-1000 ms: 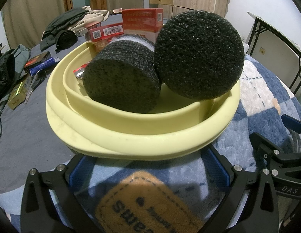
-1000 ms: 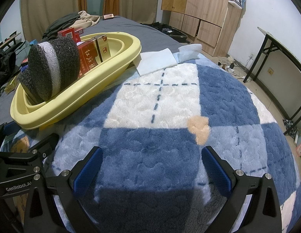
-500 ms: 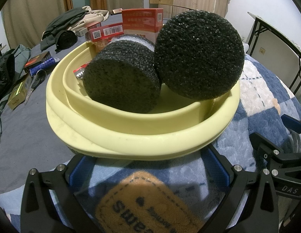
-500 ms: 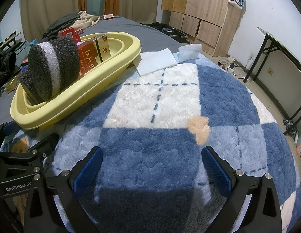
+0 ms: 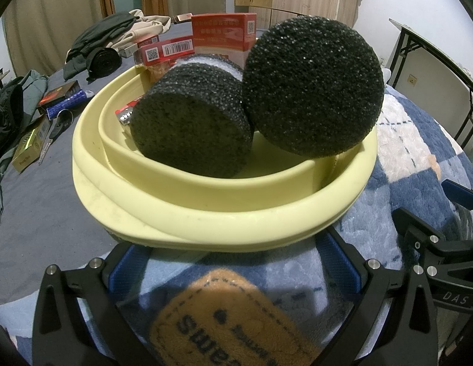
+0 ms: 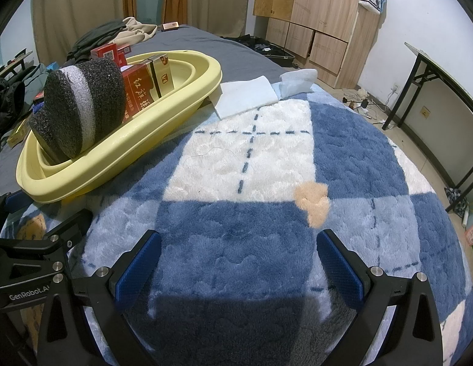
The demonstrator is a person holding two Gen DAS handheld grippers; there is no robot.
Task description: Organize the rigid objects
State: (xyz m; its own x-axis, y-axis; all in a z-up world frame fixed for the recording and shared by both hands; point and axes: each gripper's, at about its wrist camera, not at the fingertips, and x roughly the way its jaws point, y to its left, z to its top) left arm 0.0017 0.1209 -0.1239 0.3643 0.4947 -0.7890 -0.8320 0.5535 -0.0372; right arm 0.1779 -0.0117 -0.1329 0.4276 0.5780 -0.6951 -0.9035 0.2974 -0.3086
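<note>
A pale yellow basin [image 5: 224, 222] sits on a blue and white checked blanket [image 6: 267, 158]. Two black foam rollers lie in it: one on the left [image 5: 190, 122] and a larger one on the right [image 5: 312, 88]. Red boxes [image 5: 224, 33] stand behind them. The basin [image 6: 120, 155], a foam roller [image 6: 81, 103] and red boxes [image 6: 142, 85] also show in the right wrist view. My left gripper [image 5: 233, 262] is open and empty just in front of the basin. My right gripper [image 6: 236, 262] is open and empty over the blanket, right of the basin.
Small boxes and scissors [image 5: 50, 134] lie on the grey sheet left of the basin, with dark clothes [image 5: 99, 45] behind. White folded cloths [image 6: 245, 97] lie beyond the basin. A wooden cabinet [image 6: 315, 15] and a black-legged table [image 6: 434, 85] stand at the right.
</note>
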